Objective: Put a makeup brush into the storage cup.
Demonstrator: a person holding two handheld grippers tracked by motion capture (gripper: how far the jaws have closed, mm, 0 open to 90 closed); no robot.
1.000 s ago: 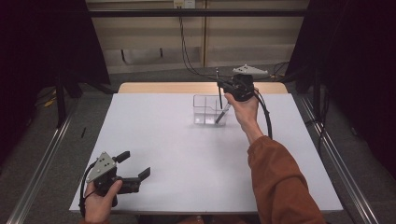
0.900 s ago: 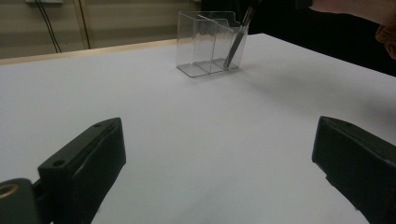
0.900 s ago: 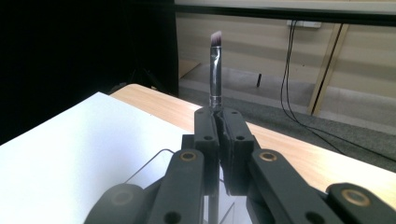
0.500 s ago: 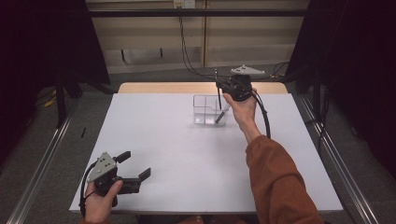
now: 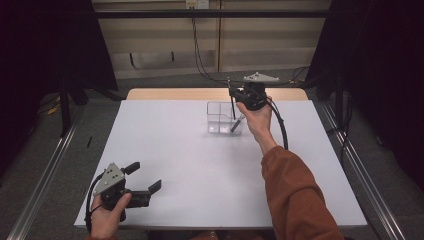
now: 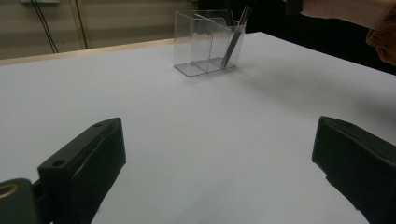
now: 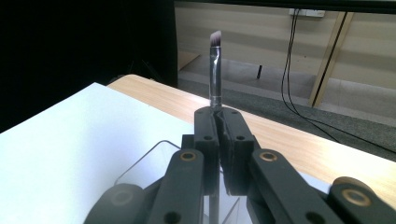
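Clear plastic organizer (image 5: 224, 119) stands at far middle of white table (image 5: 200, 170). Right gripper (image 7: 218, 122) above it, jaws clamped on upright brush (image 7: 215, 70), bristles up. Second brush (image 6: 233, 39) leans inside organizer. Left gripper (image 5: 145, 184) near front edge, jaws spread, holding nothing.

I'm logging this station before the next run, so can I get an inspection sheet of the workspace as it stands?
Surface: white table, wooden strip along its far edge.
Job's things: clear divided organizer near the far edge, a dark brush leaning inside; a second brush upright, bristles up, above the organizer.
Clutter: nothing seen.
Grippers: right tool shut on the second brush; left tool open, low over the near left corner.
Cables: one trails from the right tool; more hang on the far wall.
Surroundings: dark curtains at both sides, metal rails on the floor.
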